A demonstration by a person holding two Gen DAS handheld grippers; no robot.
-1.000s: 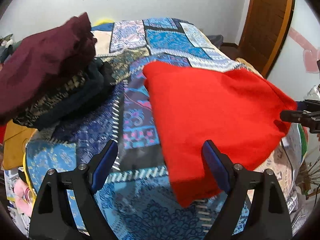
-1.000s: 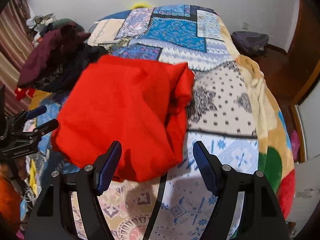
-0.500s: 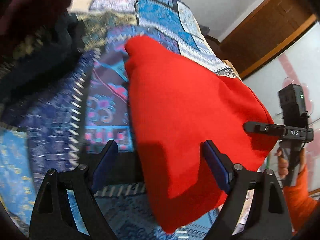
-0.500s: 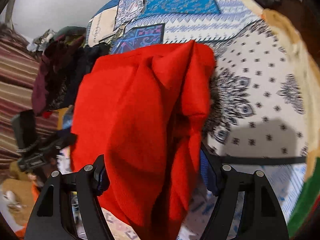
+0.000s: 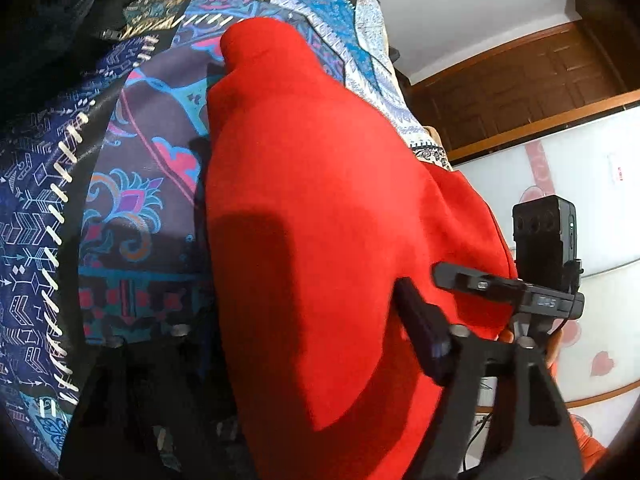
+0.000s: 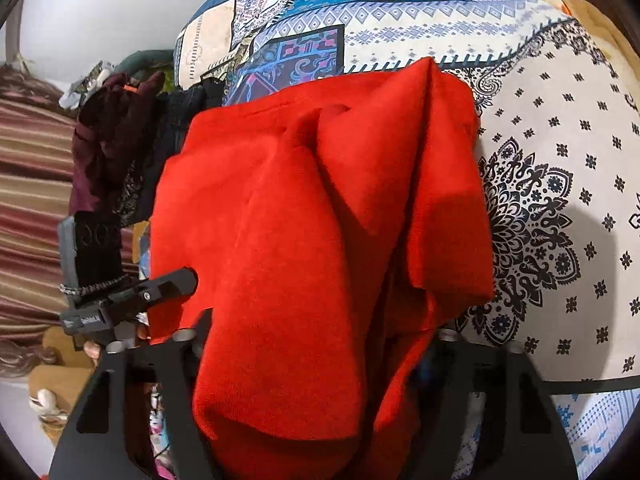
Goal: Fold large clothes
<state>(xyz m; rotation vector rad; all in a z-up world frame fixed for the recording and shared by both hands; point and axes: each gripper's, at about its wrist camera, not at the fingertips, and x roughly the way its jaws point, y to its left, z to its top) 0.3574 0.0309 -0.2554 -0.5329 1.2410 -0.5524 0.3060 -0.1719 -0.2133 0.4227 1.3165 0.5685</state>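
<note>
Little writing can be read: the right gripper's body, seen from the left wrist camera, carries a small pale mark that looks like "DAS" but is blurred, and the left gripper's body, seen from the right wrist camera, bears a white label too small to make out. The red garment (image 5: 320, 240) is a thick, plain, bright red piece with a soft, fleecy surface — it lies on the patchwork bedspread (image 5: 132, 184) of blue, purple and white printed panels, its near end hanging over the edge toward the cameras, its top layer folded over in broad soft ridges at the far side in the right wrist view (image 6: 320, 220). The left gripper (image 5: 308, 344) has the red cloth running between its fingers; its jaws have just been closing, and the right finger (image 5: 420, 328) lies against the fabric while the left one is dark and blurred, so whether the pads already press I cannot tell. The right gripper (image 6: 316, 344) has also just been closing, with a thick bundle of the garment filling the gap between its fingers (the pads themselves are hidden by the cloth), so a firm pinch cannot be confirmed. Compared with a second ago, both cameras sit much closer to the garment and tilted down — then the red cloth lay ahead of widely spread fingers. A heap of maroon and dark clothes (image 6: 116, 148) sits at the bed's far left.
</note>
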